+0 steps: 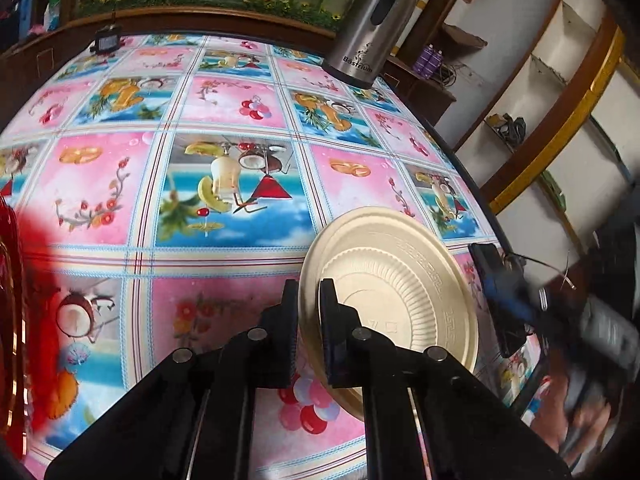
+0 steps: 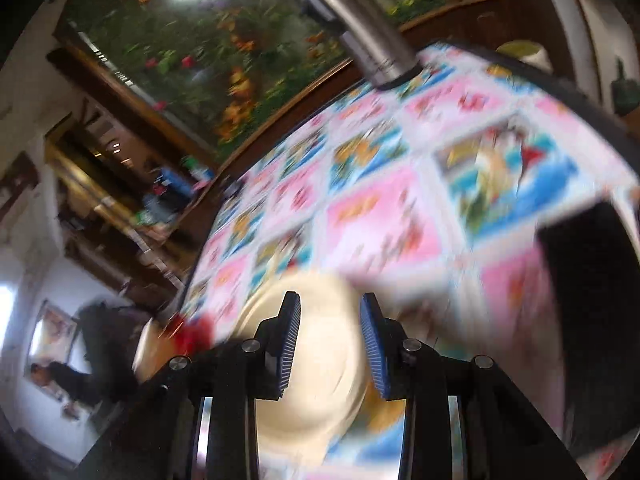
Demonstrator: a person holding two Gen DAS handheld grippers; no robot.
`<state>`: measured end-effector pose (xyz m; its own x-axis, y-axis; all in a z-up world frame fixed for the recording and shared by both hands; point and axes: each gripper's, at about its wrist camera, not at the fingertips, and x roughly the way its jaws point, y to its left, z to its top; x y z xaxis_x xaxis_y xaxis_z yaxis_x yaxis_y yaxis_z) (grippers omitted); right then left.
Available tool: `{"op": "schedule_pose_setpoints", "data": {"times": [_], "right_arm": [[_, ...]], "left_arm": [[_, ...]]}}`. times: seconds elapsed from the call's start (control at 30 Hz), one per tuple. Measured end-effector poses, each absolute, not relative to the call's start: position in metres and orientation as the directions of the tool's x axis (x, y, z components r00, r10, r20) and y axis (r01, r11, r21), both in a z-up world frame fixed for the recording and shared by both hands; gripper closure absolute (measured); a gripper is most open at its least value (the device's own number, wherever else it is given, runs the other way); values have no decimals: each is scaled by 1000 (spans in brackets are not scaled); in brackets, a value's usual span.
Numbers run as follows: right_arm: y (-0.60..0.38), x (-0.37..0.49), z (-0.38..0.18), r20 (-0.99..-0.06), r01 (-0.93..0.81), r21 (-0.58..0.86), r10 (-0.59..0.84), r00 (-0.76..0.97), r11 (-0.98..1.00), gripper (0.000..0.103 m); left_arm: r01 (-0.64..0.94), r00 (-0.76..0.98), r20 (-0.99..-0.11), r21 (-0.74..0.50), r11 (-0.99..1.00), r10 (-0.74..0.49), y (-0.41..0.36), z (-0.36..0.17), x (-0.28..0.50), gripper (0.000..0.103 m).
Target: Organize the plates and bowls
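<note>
My left gripper point(image 1: 309, 298) is shut on the left rim of a cream paper plate point(image 1: 400, 280), holding it tilted above the patterned tablecloth point(image 1: 224, 184). The right gripper's blue-padded finger point(image 1: 498, 296) shows blurred just right of that plate. In the blurred right wrist view my right gripper point(image 2: 330, 312) is open, its blue pads apart over a cream plate point(image 2: 304, 360) that lies below and between them. A red object point(image 2: 192, 332) sits at that plate's left edge.
A steel thermos jug point(image 1: 368, 28) stands at the table's far right corner; it also shows in the right wrist view point(image 2: 360, 28). A red and gold item point(image 1: 16, 320) lies at the left. White shelves point(image 1: 560, 80) stand beyond the table's right edge.
</note>
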<state>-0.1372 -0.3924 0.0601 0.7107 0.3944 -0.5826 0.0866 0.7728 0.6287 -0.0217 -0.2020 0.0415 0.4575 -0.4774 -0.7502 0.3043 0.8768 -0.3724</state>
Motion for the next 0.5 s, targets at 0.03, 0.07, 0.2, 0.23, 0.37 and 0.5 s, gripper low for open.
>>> {"op": "schedule_pose_setpoints", "data": {"times": [0.03,0.07,0.2,0.23,0.37,0.5], "right_arm": [[-390,-146,59,-587,93,630,395,707,771,68],[-388,-156,56,-598,109,630,392,699,769,67],[-386,-174,37,-625,171,667,419,659,725,67],[-383,-175,35,-615,159,681,441,654,715,67],[-362,-172,37,-626,119,666,466,625,736,67],[-354,-167,38,-675,121,583,397,622,803,83]], "left_arm": [[303,453,-749,-380,874,-483,-201,40,-22,95],[297,448,-746,-396,869,-493,-199,39,-21,95],[293,448,-743,-402,867,-496,-196,36,-23,95],[295,449,-743,-400,868,-496,-196,36,-24,95],[298,472,-745,-368,881,-471,-193,39,-31,95],[320,454,-751,-365,874,-480,-190,38,-39,90]]}}
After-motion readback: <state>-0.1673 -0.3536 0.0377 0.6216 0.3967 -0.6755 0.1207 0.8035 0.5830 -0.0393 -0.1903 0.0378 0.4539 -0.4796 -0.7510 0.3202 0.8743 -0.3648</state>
